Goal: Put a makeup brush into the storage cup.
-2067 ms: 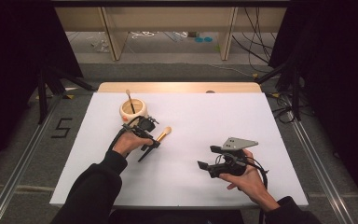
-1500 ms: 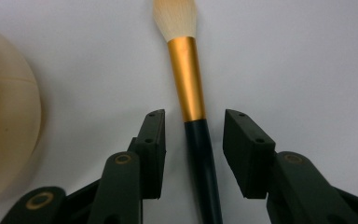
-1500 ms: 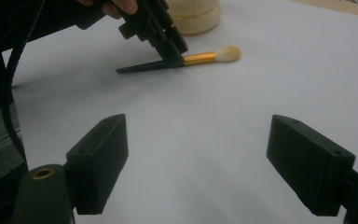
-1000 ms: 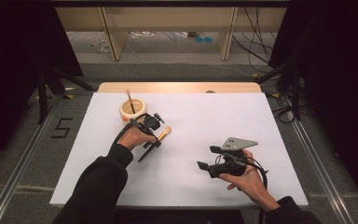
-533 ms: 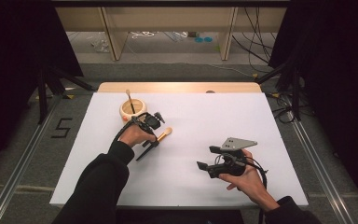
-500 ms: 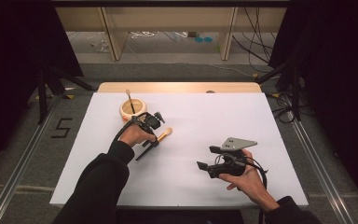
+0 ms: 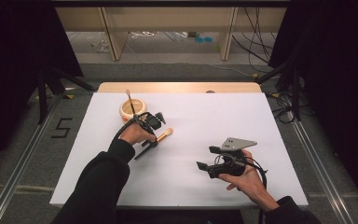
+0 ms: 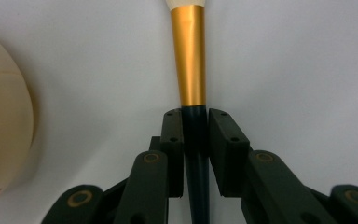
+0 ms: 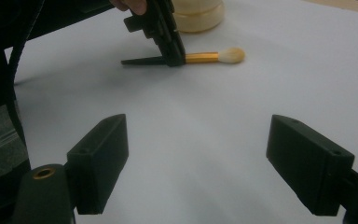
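Brush [image 7: 161,136] lying flat on the white table [image 7: 261,121], just right of the pale wooden bowl [image 7: 131,108], is what the left claw [image 8: 195,135] has hold of: its jaws have just been closing and now pinch the dark handle right below the gold band, with the pale bristles pointing away from the hand. A thin stick [image 7: 129,96] stands in the bowl. The right claw [image 9: 214,163] sits well apart toward the table's near right, jaws spread wide, with nothing between them.
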Demonstrator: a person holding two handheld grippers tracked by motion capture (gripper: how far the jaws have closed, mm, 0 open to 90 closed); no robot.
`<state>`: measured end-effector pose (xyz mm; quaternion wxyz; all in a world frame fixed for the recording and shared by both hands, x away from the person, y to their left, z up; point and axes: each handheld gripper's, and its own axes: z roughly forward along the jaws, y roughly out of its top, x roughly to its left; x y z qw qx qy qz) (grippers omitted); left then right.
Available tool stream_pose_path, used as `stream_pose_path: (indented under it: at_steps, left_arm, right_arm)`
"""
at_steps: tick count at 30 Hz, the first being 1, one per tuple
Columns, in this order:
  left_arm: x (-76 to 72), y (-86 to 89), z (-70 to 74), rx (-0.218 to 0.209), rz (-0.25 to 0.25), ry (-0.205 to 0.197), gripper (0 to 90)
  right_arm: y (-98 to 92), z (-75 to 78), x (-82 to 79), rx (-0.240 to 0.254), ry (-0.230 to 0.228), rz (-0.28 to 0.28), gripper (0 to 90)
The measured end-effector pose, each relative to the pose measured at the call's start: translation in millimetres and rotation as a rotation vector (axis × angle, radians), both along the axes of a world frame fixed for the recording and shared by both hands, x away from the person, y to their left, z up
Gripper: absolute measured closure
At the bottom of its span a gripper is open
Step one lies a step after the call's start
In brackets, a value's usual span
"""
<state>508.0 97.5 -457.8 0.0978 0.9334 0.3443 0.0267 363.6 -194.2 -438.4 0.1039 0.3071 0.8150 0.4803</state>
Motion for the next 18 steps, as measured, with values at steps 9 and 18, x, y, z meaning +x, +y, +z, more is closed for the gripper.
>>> stream_pose_path:
  at_steps: [9, 18]
  left_arm:
    - [1.8, 0.6, 0.4, 0.007, -0.035, 0.002, 78.0]
    - [1.6, 9.3, 4.2, -0.054, -0.032, -0.016, 78.2]
  right_arm:
    - [0.2, -0.3, 0.0, 0.005, -0.002, -0.004, 21.5]
    - [0.4, -0.9, 0.8, 0.015, -0.001, 0.001, 21.6]
